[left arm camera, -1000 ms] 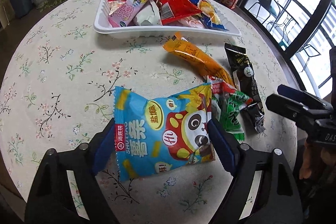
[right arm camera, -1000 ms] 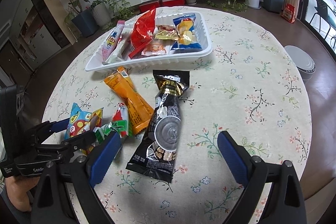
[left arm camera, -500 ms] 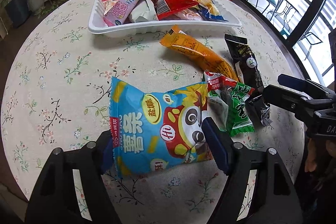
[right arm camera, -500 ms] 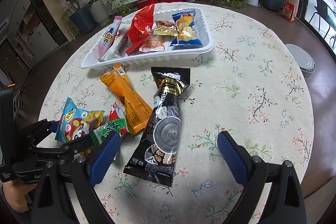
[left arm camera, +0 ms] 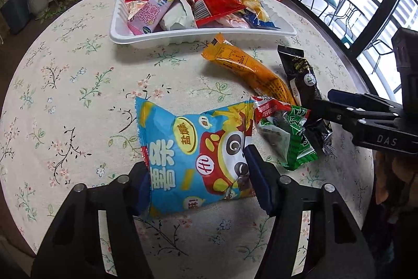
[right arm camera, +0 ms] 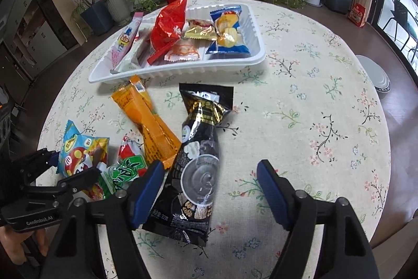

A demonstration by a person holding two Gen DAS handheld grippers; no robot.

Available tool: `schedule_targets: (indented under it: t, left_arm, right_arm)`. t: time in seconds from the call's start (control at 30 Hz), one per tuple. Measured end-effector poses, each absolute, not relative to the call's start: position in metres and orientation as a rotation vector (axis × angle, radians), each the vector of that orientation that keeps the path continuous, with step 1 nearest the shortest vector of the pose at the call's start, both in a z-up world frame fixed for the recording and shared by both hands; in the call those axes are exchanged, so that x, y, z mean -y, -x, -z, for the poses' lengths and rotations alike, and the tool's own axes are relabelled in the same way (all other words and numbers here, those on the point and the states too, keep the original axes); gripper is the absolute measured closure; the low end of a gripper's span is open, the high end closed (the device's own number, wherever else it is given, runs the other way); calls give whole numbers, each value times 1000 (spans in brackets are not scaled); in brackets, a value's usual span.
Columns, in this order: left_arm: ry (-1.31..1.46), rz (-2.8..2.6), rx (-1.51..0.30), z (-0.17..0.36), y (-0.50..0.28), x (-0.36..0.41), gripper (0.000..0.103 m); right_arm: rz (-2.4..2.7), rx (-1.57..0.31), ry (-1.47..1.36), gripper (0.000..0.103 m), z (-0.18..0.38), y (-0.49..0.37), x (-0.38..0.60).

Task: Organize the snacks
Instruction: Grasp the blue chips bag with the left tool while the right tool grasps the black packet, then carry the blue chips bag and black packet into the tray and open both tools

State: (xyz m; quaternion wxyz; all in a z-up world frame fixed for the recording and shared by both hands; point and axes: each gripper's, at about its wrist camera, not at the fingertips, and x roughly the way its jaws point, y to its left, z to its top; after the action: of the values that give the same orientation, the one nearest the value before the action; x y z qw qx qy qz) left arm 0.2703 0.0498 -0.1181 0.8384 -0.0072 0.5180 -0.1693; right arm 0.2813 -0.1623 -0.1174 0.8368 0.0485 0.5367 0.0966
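From the left wrist, the left gripper is closing on the blue panda packet, pads at both its sides; beyond lies the white tray, heaped with packets. From the right wrist, the right gripper is closing around the black pouch, its right pad clear of it; only here do the tray's compartments show.

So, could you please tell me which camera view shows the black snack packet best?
The right wrist view: the black snack packet lies full length there. The left wrist view shows it smaller, its lower end hidden.
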Motion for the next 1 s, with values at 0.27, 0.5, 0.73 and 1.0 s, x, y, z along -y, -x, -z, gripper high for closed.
schedule_targets:
  t: [0.27, 0.5, 0.73, 1.0]
  left_arm:
    - [20, 367, -1099, 115, -269, -59, 54]
    - [29, 366, -1091, 113, -265, -62, 56]
    - [61, 362, -1080, 111, -259, -70, 56]
    - [63, 369, -1072, 111, -256, -68, 56]
  right_arm:
    - [-242, -1155, -100, 55, 125, -280, 159]
    - [-253, -1150, -114, 65, 124, -278, 161]
    - [-252, -1139, -124, 70, 118, -272, 164]
    - [-257, -1139, -109, 77, 119, -271, 162]
